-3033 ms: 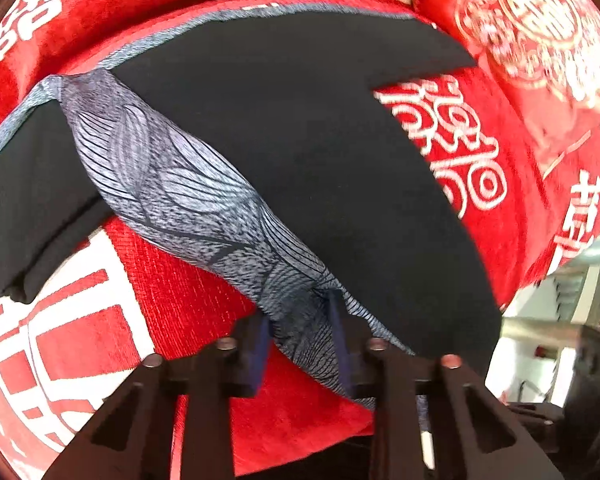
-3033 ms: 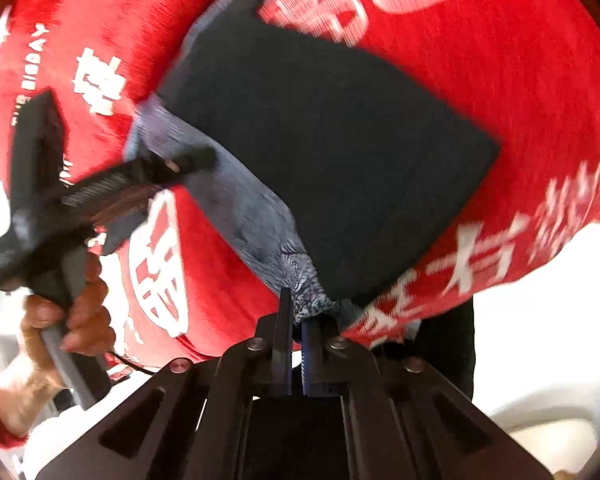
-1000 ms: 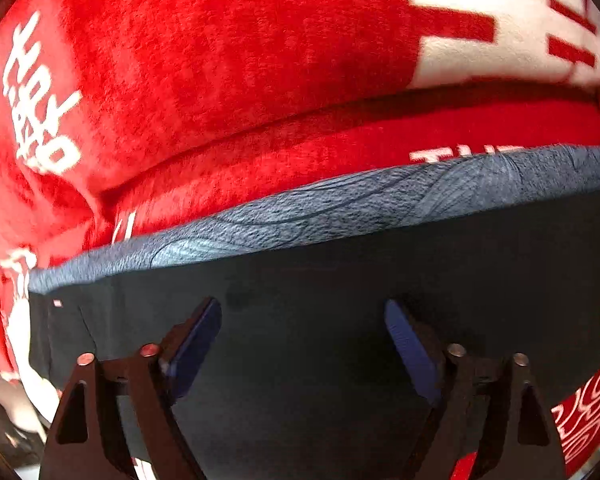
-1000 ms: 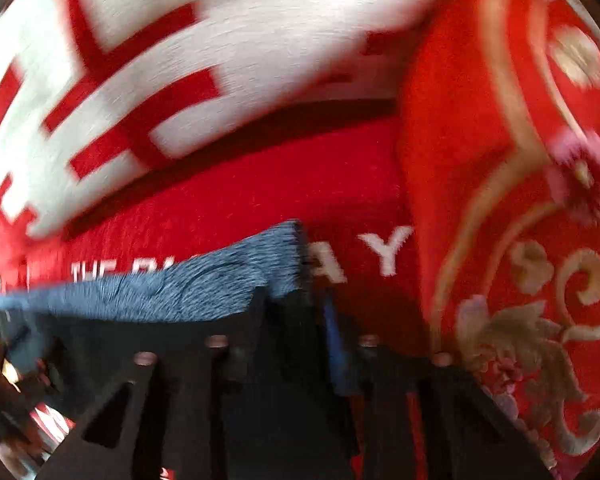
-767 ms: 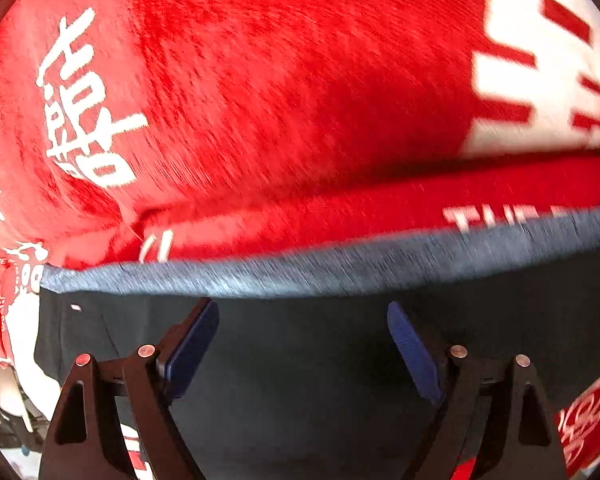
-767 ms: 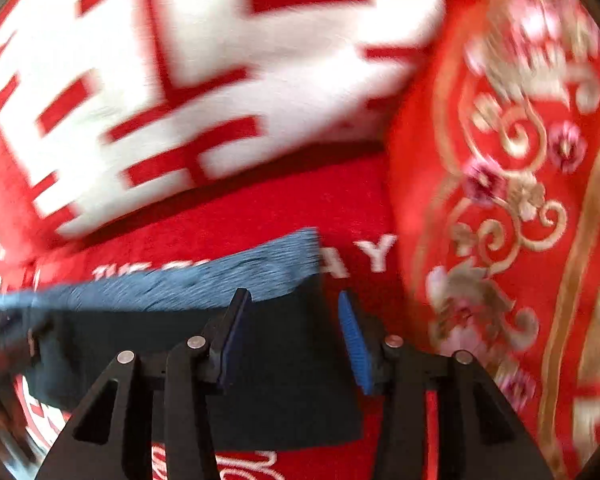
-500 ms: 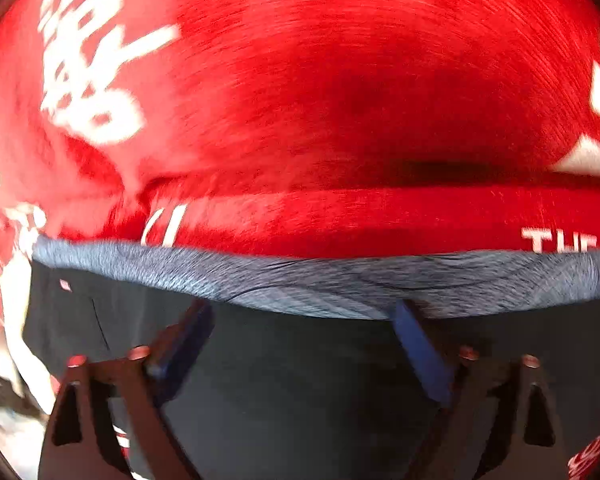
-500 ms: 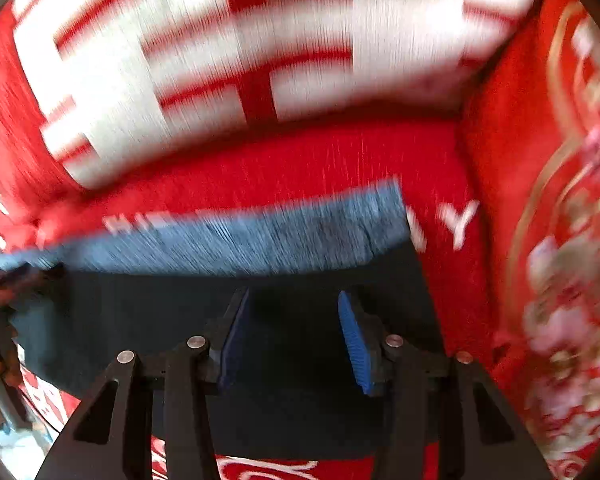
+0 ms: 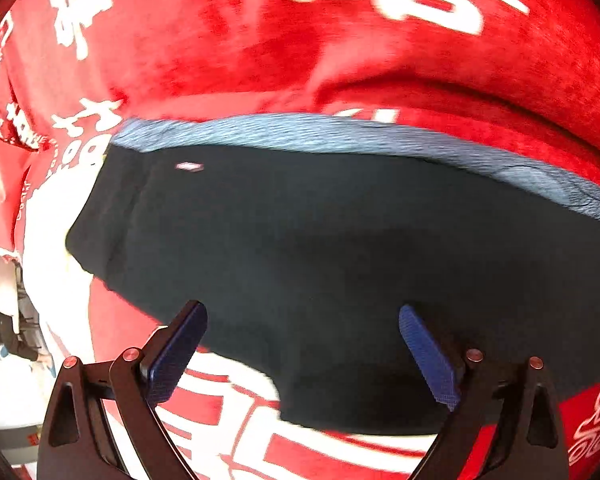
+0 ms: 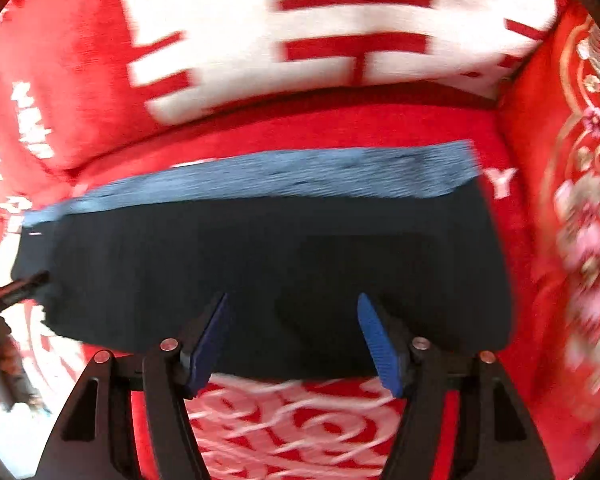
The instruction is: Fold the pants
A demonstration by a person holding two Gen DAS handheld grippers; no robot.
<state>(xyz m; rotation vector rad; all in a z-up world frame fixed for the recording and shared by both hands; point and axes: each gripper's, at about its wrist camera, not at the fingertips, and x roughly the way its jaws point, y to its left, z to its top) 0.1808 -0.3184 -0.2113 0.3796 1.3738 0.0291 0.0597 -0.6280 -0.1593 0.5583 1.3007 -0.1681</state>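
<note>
The folded pants [image 9: 340,220] lie flat on the red blanket [image 9: 220,60], dark navy with a grey-blue patterned strip [image 9: 340,136] along the far edge. My left gripper [image 9: 300,312] hovers over the near edge towards their left end. It is open wide and its blue pads [image 9: 176,352] touch nothing. In the right wrist view the pants [image 10: 260,248] fill the middle, their right end squared off. My right gripper [image 10: 292,300] hangs over the near edge, its jaws opening, with only flat cloth below them.
A red cushion [image 10: 572,160] with gold and pink embroidery rises just right of the pants. The blanket [image 10: 100,100] carries large white characters. The other gripper's dark tip [image 10: 24,284] shows at the far left. Pale floor [image 9: 4,360] lies beyond the blanket's left edge.
Both grippers, shut on the patterned edge three seconds ago, have let go and drawn back to the near edge. The right jaws have widened. The left view has slid towards the pants' left end.
</note>
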